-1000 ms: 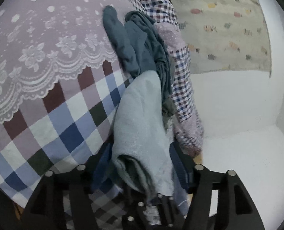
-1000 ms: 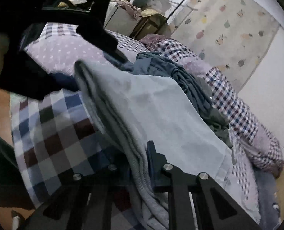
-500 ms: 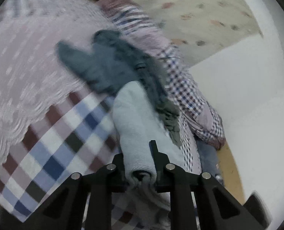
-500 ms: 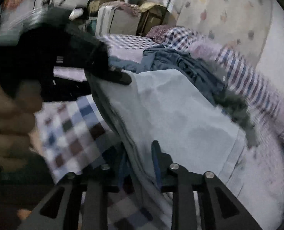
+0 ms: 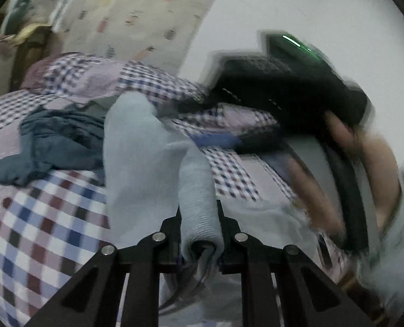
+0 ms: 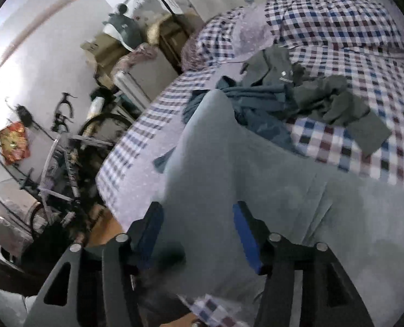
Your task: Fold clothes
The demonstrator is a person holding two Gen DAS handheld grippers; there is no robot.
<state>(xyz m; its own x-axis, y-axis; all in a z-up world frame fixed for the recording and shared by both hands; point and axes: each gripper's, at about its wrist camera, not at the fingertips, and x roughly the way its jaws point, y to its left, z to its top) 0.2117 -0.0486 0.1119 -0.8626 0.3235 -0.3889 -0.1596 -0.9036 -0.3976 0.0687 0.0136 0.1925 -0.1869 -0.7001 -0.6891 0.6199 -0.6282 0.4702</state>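
Observation:
A light blue garment (image 5: pixel 136 147) is held between both grippers over a checked bed. My left gripper (image 5: pixel 199 212) is shut on a bunched ribbed edge of it. In the right wrist view the same garment (image 6: pixel 229 169) runs up between the fingers of my right gripper (image 6: pixel 196 218), whose jaws stand fairly wide around the cloth. The right gripper and the hand holding it show blurred at the right of the left wrist view (image 5: pixel 297 100). A dark teal garment (image 5: pixel 57 141) and a grey-green one (image 6: pixel 335 100) lie crumpled on the bed.
The bed has a checked cover (image 6: pixel 351 147) and a checked pillow (image 6: pixel 332 19). A bicycle (image 6: pixel 65 147), boxes and clutter (image 6: pixel 125 46) stand beside the bed. A patterned curtain (image 5: pixel 136 19) hangs on the far wall.
Both grippers swung round and apart, pulling the light blue garment out between them. The right gripper's jaws stand wider than before. The left stays clamped.

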